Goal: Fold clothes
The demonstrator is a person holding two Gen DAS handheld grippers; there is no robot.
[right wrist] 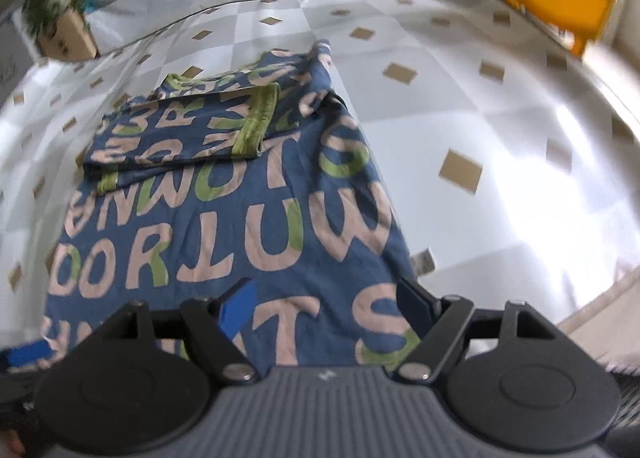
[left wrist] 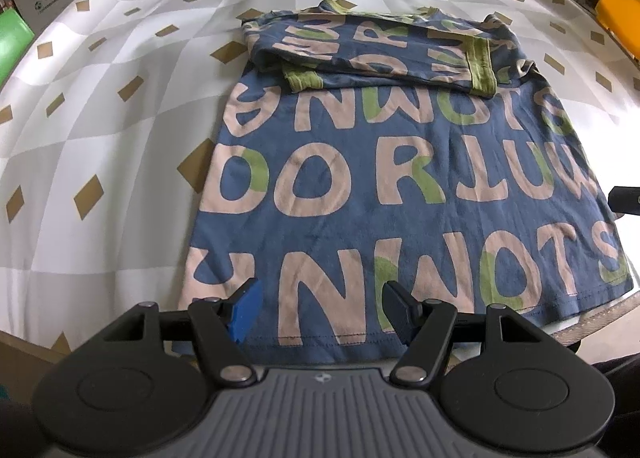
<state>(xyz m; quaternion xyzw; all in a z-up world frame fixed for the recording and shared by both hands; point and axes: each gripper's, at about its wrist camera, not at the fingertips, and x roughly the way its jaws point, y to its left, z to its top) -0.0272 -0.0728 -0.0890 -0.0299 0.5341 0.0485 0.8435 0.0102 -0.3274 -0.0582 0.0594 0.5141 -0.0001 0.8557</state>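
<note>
shirt (left wrist: 400,186) soft, limp, light, sleeves folded in; take near hem corners. left gripper (left wrist: 320,312) and right gripper (right wrist: 324,304) open, empty.

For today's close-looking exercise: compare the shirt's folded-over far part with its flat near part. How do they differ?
1. The folded far part lies doubled, sleeves turned in; the flat near part lies in a smooth spread.
2. The far part shows green cuff bands; the near part ends in a plain stitched hem.
3. Both open grippers hang over the near part, none over the far part.

Both share blue cloth with pink and green letters.
</note>
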